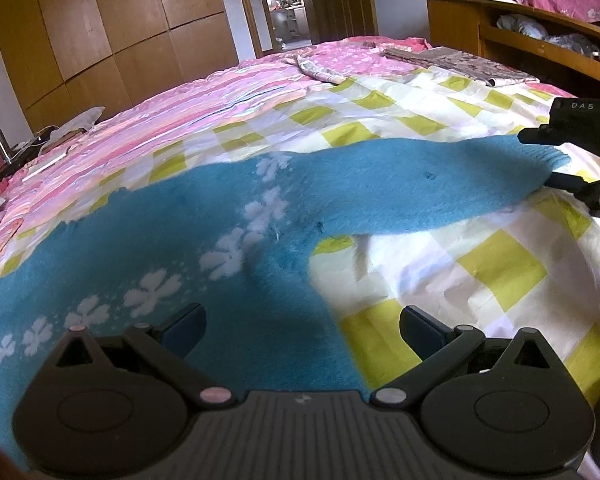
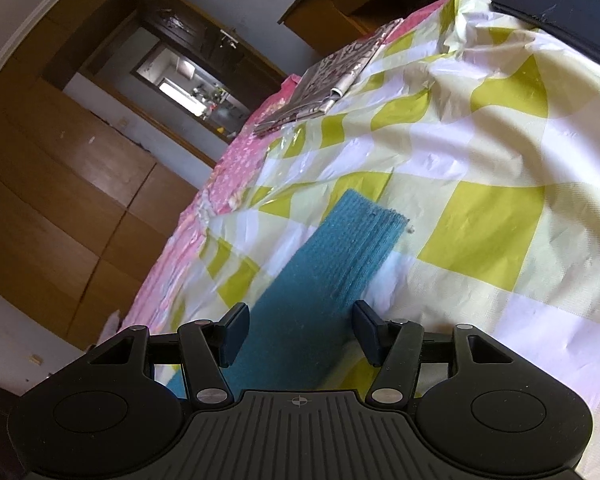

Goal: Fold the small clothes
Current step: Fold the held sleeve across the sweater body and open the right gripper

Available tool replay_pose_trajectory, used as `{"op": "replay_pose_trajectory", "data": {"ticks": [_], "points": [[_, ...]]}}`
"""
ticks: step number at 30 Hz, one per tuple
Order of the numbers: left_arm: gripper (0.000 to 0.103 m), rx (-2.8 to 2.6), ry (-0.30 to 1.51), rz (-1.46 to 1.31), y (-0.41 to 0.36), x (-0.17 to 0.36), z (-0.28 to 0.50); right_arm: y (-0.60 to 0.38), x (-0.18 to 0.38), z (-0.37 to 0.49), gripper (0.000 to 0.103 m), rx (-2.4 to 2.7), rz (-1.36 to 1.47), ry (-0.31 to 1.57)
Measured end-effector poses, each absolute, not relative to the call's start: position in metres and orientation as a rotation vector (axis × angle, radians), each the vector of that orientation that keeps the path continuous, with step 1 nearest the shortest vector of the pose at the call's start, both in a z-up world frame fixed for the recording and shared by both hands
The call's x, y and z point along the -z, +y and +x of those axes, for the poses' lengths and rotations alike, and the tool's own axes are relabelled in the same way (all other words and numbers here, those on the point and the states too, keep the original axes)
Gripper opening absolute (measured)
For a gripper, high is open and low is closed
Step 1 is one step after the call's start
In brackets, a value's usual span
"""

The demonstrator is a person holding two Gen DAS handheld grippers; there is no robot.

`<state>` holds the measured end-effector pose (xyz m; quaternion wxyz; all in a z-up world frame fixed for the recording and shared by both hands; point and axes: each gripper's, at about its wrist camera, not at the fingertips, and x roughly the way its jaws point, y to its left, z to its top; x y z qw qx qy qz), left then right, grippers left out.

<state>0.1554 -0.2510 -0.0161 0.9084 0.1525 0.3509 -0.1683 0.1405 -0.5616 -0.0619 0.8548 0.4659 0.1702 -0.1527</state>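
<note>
Between wide-open right tongs: blue sweater sleeve, ungripped; left tongs open.

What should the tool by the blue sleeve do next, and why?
Probably close. The right tool is open, with the blue sweater sleeve lying flat on the checkered sheet between its fingers. Gripping it likely comes before folding it over the body.
</note>
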Motion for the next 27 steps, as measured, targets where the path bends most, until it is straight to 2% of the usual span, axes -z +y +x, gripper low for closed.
{"op": "replay_pose_trajectory", "data": {"ticks": [8,11,12,21,27], "points": [[0.103,0.36,0.716,0.333,-0.256,0.017,0.151,-0.558,0.064,0.157,0.05,0.327,0.923,0.369],[0.103,0.352,0.717,0.335,-0.253,0.014,0.148,-0.555,0.067,0.163,0.018,0.321,0.917,0.409],[0.103,0.348,0.717,0.334,-0.25,0.013,0.148,-0.554,0.069,0.164,0.015,0.32,0.918,0.414],[0.103,0.269,0.725,0.329,-0.191,0.007,0.13,-0.527,0.038,0.162,0.011,0.246,0.824,0.354],[0.103,0.203,0.729,0.261,-0.134,0.002,0.119,-0.468,0.01,0.162,0.011,0.114,0.71,0.376]]}}
